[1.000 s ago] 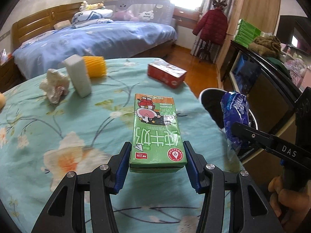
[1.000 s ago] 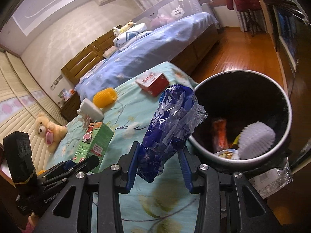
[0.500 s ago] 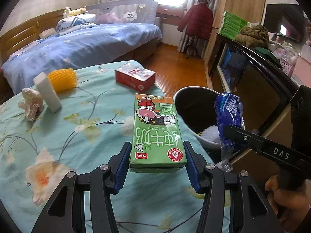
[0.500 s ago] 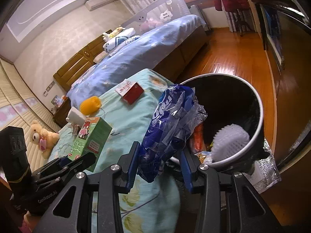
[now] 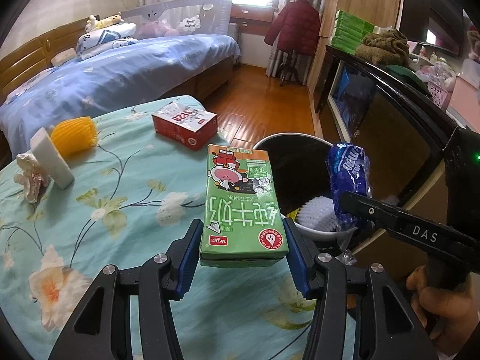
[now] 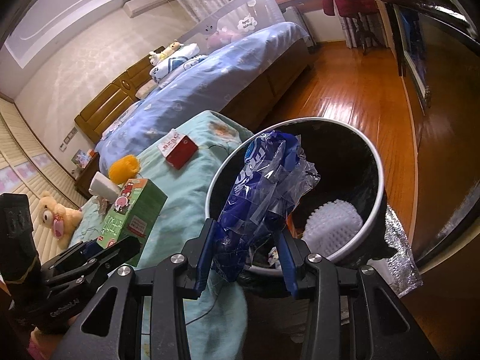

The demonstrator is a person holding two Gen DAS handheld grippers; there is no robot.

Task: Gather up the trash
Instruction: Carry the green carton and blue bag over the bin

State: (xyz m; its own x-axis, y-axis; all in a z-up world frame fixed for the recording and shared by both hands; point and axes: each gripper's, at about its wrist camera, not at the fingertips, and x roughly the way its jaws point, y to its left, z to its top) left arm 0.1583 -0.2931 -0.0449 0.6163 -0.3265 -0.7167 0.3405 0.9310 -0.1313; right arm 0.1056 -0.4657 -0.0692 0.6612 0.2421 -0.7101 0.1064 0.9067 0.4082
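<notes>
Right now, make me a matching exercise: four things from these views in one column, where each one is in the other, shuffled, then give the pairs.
Things
1. green milk carton
2. blue plastic wrapper
3. white spiky ball
4. red box

Places
A. lying on the floral tablecloth
B. clamped in the left gripper
C. inside the trash bin
D. clamped in the right gripper

Pairs: 1-B, 2-D, 3-C, 4-A
</notes>
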